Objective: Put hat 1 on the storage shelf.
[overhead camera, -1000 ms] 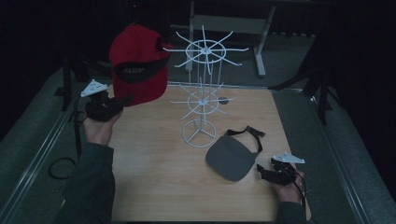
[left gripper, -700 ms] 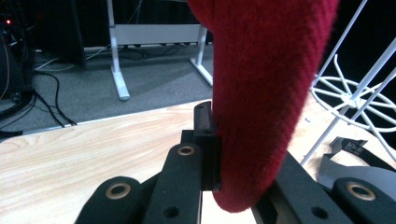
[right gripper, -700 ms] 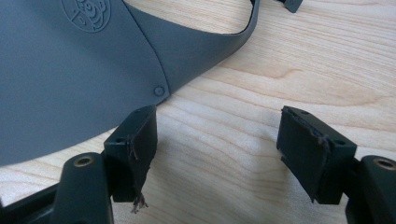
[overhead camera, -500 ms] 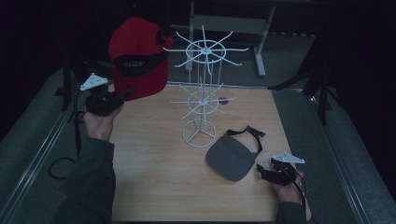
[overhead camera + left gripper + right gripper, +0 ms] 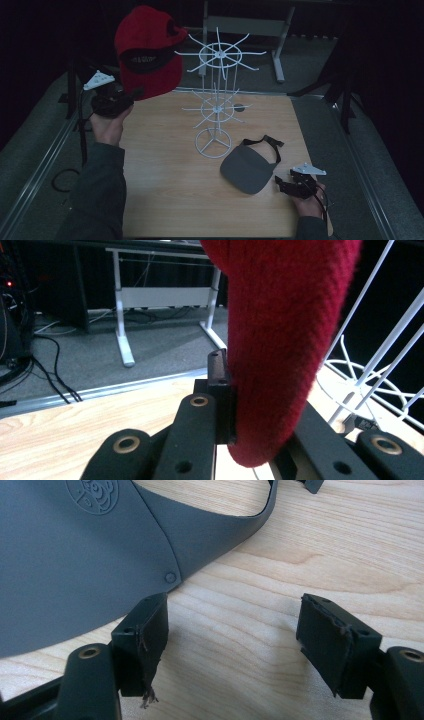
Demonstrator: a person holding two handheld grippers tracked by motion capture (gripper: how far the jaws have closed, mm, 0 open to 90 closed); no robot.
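Observation:
A red cap [image 5: 147, 50] hangs in the air at the upper left, its brim pinched by my left gripper [image 5: 132, 95], which is shut on it. In the left gripper view the red cap [image 5: 285, 340] fills the space between the black jaws of the left gripper [image 5: 250, 405]. A white wire rack [image 5: 217, 100] stands mid-table just right of the cap, and its arms [image 5: 370, 370] show close by. A grey visor [image 5: 247, 170] lies flat on the wooden table [image 5: 165, 175]. My right gripper [image 5: 281, 184] rests beside the visor [image 5: 75, 555], its jaws [image 5: 232, 630] open over bare wood.
A metal desk frame [image 5: 245, 25] stands beyond the table's far edge. A cable loop [image 5: 65, 180] lies on the grey floor at the left. A dark stand leg [image 5: 345, 90] rises at the right of the table.
My left hand has lifted the red cap higher beside the rack's top ring. The right gripper and the visor have not moved.

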